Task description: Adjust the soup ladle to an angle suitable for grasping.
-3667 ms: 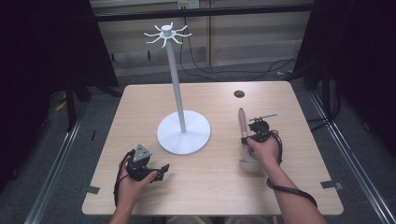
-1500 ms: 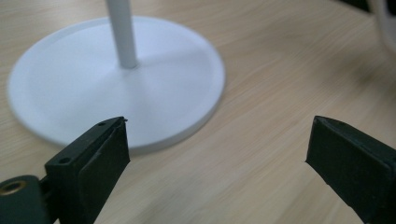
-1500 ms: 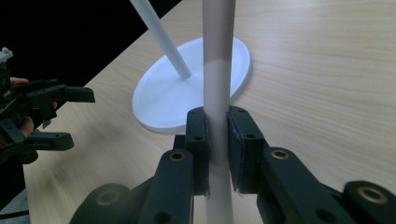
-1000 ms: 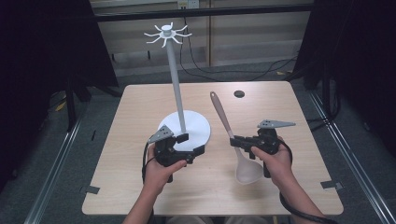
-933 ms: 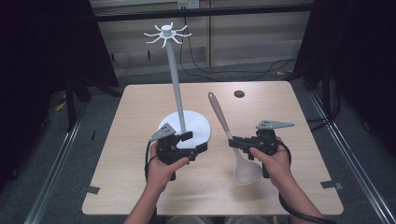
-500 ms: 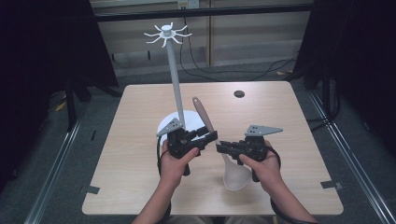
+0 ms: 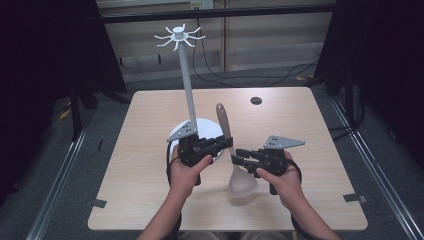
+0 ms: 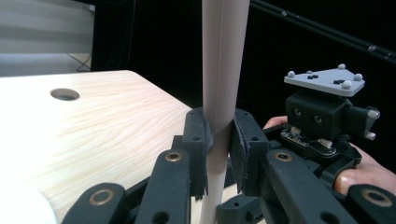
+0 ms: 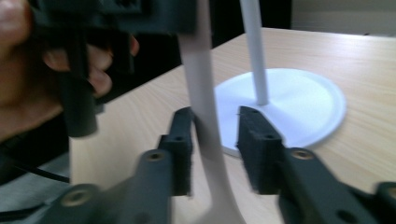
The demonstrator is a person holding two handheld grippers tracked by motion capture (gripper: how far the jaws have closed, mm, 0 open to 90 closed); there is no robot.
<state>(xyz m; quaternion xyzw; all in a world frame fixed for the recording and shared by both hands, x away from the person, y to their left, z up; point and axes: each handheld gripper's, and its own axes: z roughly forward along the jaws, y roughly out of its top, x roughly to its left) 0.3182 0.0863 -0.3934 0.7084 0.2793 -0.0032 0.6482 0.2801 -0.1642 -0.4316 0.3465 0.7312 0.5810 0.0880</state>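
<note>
Spoon (image 7: pixel 226 137): upright, just right of the stand (image 7: pixel 189 105) pole.
Left gripper (image 7: pixel 226 143): clenched on the handle.
Right gripper (image 7: pixel 239 156): just been opening — handle between, unpressed.
Left to do: hanging — hooks well above.

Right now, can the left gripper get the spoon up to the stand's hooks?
Probably yes: the left gripper is shut on the spoon handle, the right gripper has just opened, and nothing stands between it and the hooks above.
</note>
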